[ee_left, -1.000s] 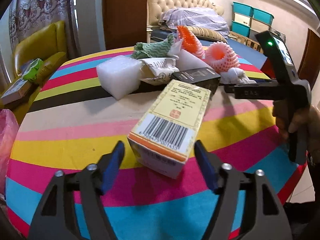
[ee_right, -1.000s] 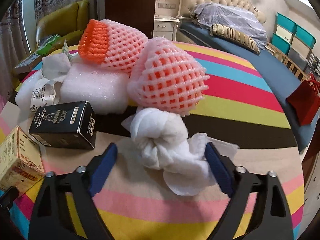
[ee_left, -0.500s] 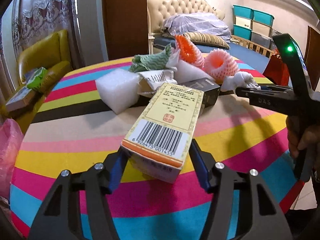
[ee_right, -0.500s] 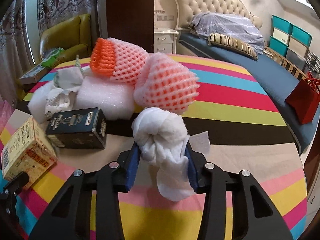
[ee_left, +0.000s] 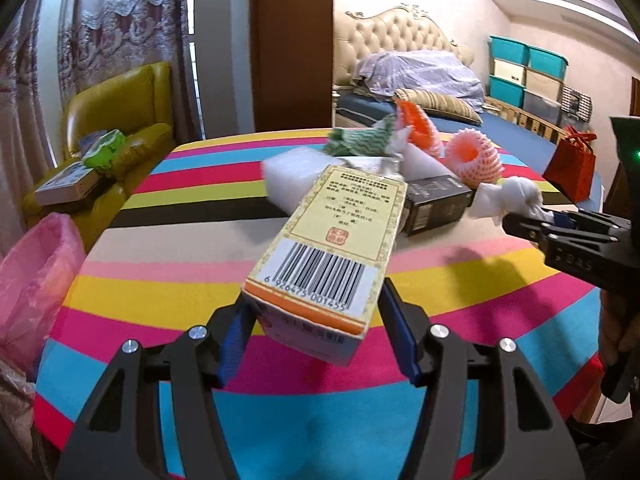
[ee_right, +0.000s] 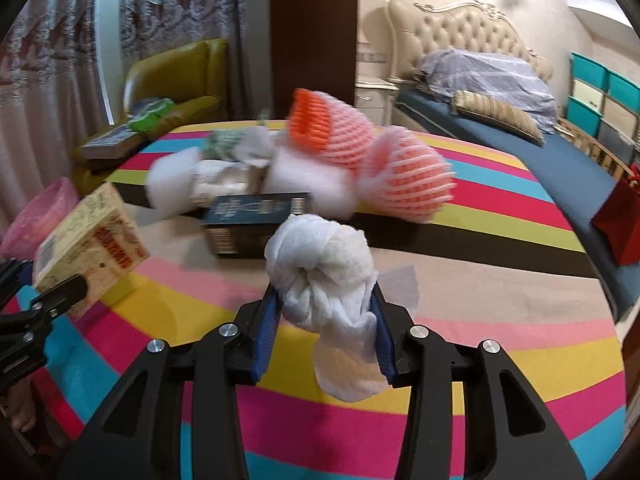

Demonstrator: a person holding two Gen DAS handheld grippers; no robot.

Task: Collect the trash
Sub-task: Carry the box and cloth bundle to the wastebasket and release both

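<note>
Both tools closed within the last second: left tool (ee_left: 316,340) now clamps the yellow box (ee_left: 332,256), right tool (ee_right: 324,316) pinches the white tissue wad (ee_right: 320,268). Both are lifted off the striped bench (ee_left: 168,248), each sitting between its tool's pads. Two picks secured; pink trash bag (ee_left: 32,280) waits left of the bench, likely next stop.
</note>
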